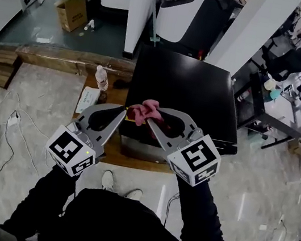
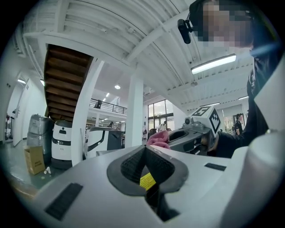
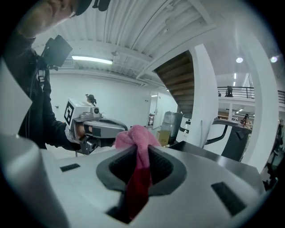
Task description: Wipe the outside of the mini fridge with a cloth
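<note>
The black mini fridge (image 1: pixel 185 88) stands on a low wooden platform, seen from above. A crumpled pink cloth (image 1: pixel 145 111) sits over its near left top corner. My right gripper (image 1: pixel 149 125) is shut on this cloth; in the right gripper view the cloth (image 3: pixel 139 144) hangs pinched between the pads and bunches above them. My left gripper (image 1: pixel 124 111) is shut with nothing in it, its tip just left of the cloth. In the left gripper view the cloth (image 2: pixel 157 138) shows beyond the shut left gripper (image 2: pixel 144 149), beside the right gripper (image 2: pixel 191 136). The left gripper (image 3: pixel 95 129) also appears in the right gripper view.
A water bottle (image 1: pixel 101 78) and a paper sheet (image 1: pixel 88 99) lie on the wooden platform (image 1: pixel 52 58) left of the fridge. Cables (image 1: pixel 14 122) trail over the floor at left. A black table (image 1: pixel 259 107) stands right of the fridge, a white pillar (image 1: pixel 140 5) behind it.
</note>
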